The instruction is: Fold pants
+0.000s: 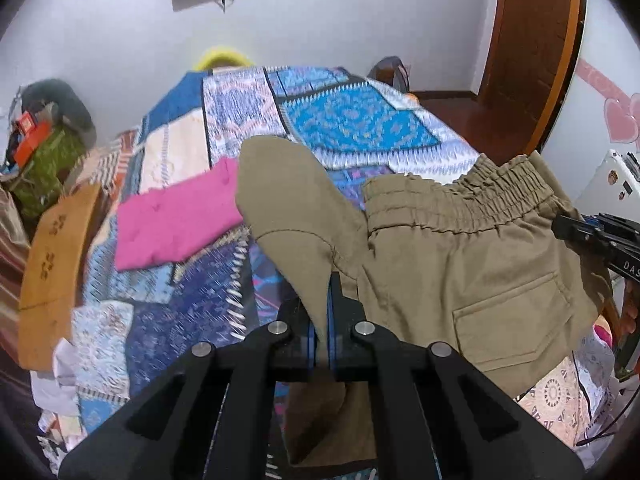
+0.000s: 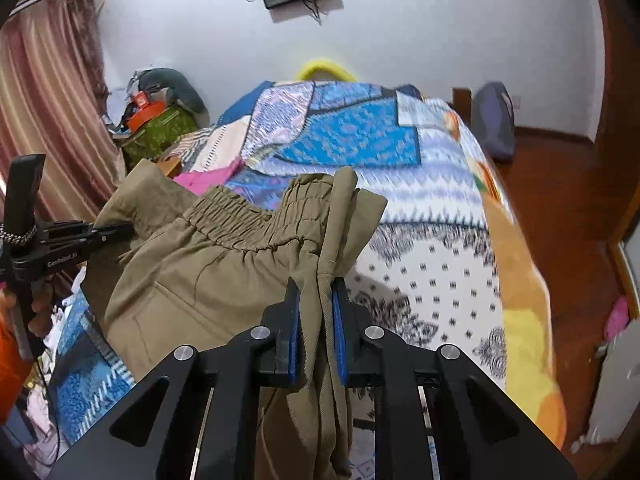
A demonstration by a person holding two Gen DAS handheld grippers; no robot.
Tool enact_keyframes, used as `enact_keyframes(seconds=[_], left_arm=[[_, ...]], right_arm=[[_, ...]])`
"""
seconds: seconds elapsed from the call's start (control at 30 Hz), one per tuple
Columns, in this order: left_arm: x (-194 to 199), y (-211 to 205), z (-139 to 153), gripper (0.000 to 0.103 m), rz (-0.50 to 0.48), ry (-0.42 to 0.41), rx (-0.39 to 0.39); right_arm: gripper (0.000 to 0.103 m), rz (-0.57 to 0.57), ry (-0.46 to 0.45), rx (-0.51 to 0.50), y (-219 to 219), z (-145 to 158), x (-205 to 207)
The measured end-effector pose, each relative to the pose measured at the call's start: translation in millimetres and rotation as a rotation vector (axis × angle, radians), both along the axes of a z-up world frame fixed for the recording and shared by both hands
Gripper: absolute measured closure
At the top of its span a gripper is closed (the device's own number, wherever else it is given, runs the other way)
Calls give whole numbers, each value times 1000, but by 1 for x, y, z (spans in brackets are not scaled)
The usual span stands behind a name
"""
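Left wrist view: our left gripper (image 1: 329, 308) pinches a fold of the pants (image 1: 460, 256), our right gripper (image 2: 314, 312) clamps bunched cloth by the waistband (image 2: 248, 216); we hold them above the bed (image 2: 420, 200).

Both matte black plastic: left gripper (image 1: 329, 312), right gripper (image 2: 316, 320). Blue pads (image 2: 339, 332) inside fingers, round silver screws on linkages. White "GenRobot.AI" lettering on left body. Bare fingers on handle.
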State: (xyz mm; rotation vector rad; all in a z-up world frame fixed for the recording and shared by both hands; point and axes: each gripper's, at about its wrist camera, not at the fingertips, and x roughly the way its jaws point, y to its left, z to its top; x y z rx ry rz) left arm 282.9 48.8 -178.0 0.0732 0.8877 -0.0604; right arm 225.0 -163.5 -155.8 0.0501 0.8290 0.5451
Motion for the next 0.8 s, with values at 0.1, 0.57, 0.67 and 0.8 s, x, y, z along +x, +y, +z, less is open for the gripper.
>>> enact_keyframes(seconds=[0.1, 0.57, 0.67, 0.8], left_arm=[[0, 8, 16, 99, 11, -35, 8], [46, 116, 66, 99, 174, -122, -24], [62, 148, 64, 99, 218, -117, -24], [91, 187, 48, 99, 271, -92, 29]], right_arm=[[91, 8, -33, 8, 9, 14, 8], [91, 113, -182, -17, 114, 54, 75], [91, 131, -180, -12, 144, 51, 95], [91, 164, -174, -12, 183, 41, 120]])
